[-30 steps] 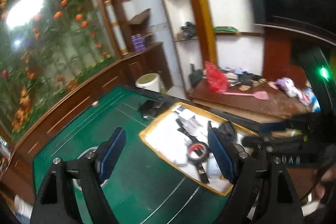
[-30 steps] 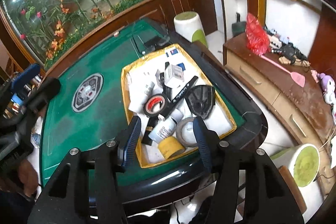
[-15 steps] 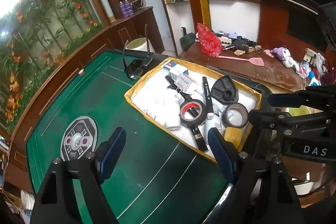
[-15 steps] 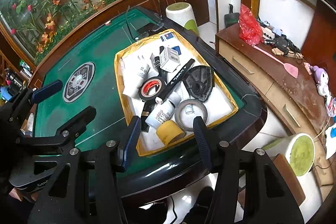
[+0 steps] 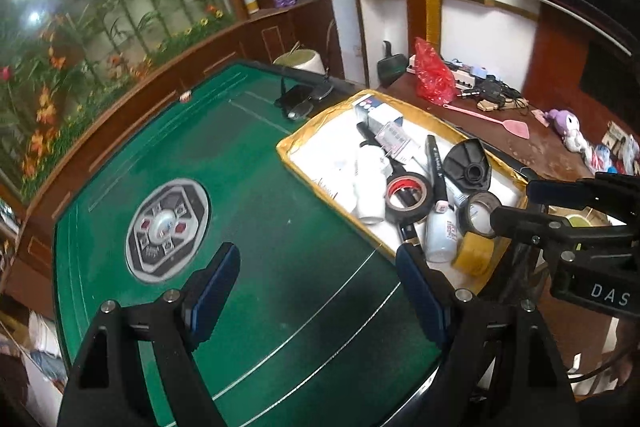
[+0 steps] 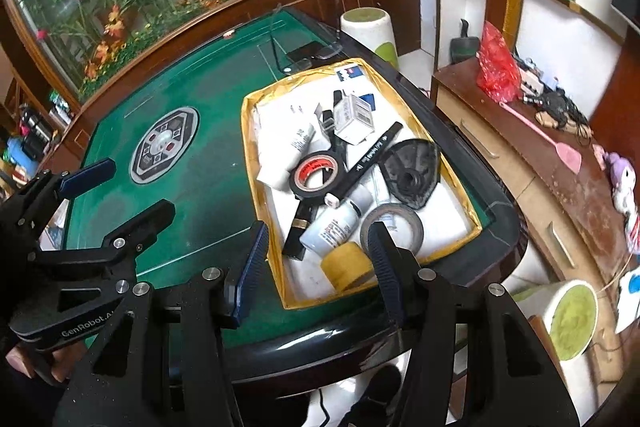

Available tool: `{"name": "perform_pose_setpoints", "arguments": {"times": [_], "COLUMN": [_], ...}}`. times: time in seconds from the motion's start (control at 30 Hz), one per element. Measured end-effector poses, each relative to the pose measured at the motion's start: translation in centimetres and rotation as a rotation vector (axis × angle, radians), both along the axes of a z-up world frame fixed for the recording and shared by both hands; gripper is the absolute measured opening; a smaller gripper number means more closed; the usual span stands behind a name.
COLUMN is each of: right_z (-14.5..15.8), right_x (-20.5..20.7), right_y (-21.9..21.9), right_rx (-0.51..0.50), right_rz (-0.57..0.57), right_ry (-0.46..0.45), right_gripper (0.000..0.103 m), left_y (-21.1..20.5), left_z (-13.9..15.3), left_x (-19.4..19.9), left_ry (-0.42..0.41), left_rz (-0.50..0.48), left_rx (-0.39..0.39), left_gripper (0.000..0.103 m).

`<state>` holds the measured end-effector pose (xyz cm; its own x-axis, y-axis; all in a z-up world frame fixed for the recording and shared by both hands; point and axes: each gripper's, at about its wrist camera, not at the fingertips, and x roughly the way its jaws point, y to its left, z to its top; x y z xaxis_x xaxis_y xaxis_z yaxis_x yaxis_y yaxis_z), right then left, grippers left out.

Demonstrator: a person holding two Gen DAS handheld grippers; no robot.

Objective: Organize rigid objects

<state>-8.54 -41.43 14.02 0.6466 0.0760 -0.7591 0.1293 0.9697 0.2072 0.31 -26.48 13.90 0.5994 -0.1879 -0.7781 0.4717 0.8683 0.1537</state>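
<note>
Tray (image 6: 260, 131), gold-rimmed with a white liner, set on the green felt table (image 6: 192, 195) at the corner nearest the wooden sideboard (image 6: 532, 163); all loose items lie inside it, heaped toward the near end.

Handling, as judged:
- Black tape roll (image 6: 317, 174): stiff ring, light, propped on the pile; best pinched across the rim wall, one pad inside the core.
- Grey tape roll (image 6: 394, 227) and yellow tape roll (image 6: 347, 265), near end of tray: same grip; the yellow one lies tilted against the tray wall and may roll.
- White bottles, one near the tape rolls (image 6: 330, 231), one toward the far end of the tray (image 6: 298, 143): smooth, round, probably slippery; grip across the body, not the cap.
- Black marker (image 6: 370, 157): thin, light, resting across other items; likely to pivot if taken at one end, so mid-shaft.
- Black fan-shaped plastic part (image 6: 412, 175): rigid, flat; edge pinch.
- Small white box (image 6: 354, 119): light card, crushable; gentle grip across the faces.

Count: three tape rolls, two bottles seen clearly, one marker, one fan-shaped part, one box. Further small items beneath, not identifiable.

Left gripper (image 5: 316, 291): wide open, empty, over bare felt beside the tray. Right gripper (image 6: 316, 259): part open, nothing held, above the tray's near end with the yellow roll between the fingers in view but untouched.
</note>
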Motion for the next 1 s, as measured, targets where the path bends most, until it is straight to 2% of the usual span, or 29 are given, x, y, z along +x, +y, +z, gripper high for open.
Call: {"name": "perform_pose_setpoints", "arguments": {"times": [0.13,0.33,1.0], "right_z": [0.6,2.2,1.3], "right_x": [0.1,-0.8,-0.9], "right_y": [0.8,1.3,0.4], "right_rx": [-0.06,-0.143,-0.123], "right_rz": [0.02,0.005,-0.008], "right_ry": [-0.034,-0.159,-0.113], "right_gripper": [0.052,0.052,0.052], "left_y": [0.6,1.1,0.0], "left_z": [-0.3,-0.1,-0.1], "left_x": [0.3,0.4,0.4], "left_ry": [0.028,0.027,0.022], "left_rz": [0.026,0.032,0.004], "left_rx": [-0.021,-0.061,-0.054], "left_gripper": [0.081,0.081,0.081]}}
